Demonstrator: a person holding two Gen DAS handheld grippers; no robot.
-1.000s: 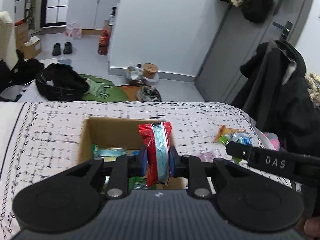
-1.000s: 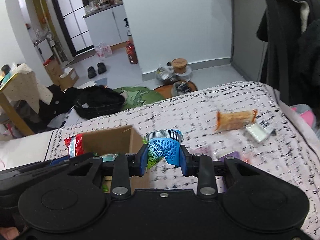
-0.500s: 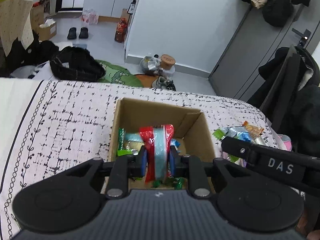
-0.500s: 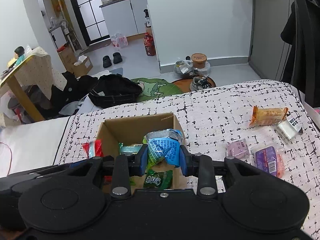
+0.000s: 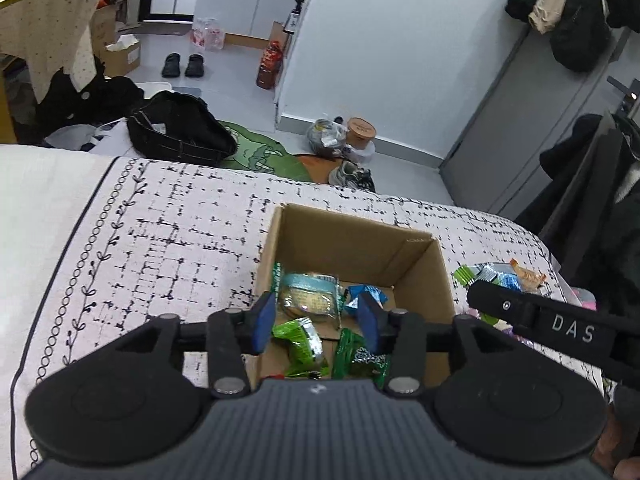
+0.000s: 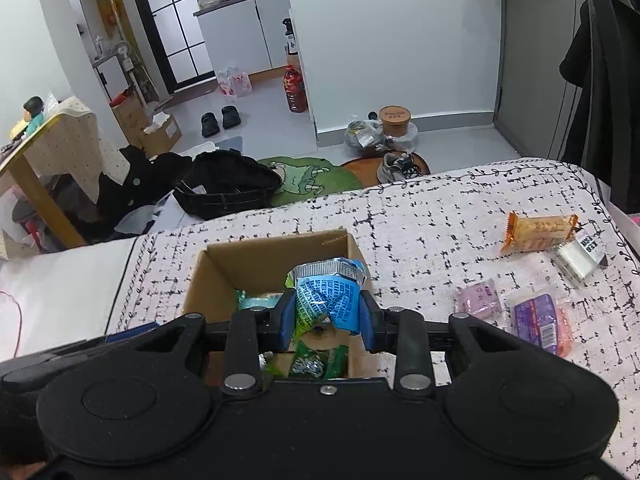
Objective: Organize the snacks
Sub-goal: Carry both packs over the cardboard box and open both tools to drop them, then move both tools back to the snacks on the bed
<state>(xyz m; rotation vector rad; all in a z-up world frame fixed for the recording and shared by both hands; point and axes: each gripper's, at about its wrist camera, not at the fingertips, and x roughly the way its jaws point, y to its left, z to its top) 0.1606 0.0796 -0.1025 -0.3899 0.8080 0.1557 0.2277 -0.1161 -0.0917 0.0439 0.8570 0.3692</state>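
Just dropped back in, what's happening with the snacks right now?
Snacks are going into the cardboard box on the bed. The left gripper hangs open over the box, holding nothing. The right gripper is shut on a blue-green packet above the box. Four packets, including an orange packet, lie on the bedspread.

A white wall (image 6: 392, 40), grey floor (image 6: 260, 128) and grey door (image 5: 520, 120) are seen; coats (image 5: 560, 12) are hung above.

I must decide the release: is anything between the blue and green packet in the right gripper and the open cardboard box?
Nothing visible blocks it. The right gripper holds the blue and green foil packet over the open cardboard box, with only loose snacks below.
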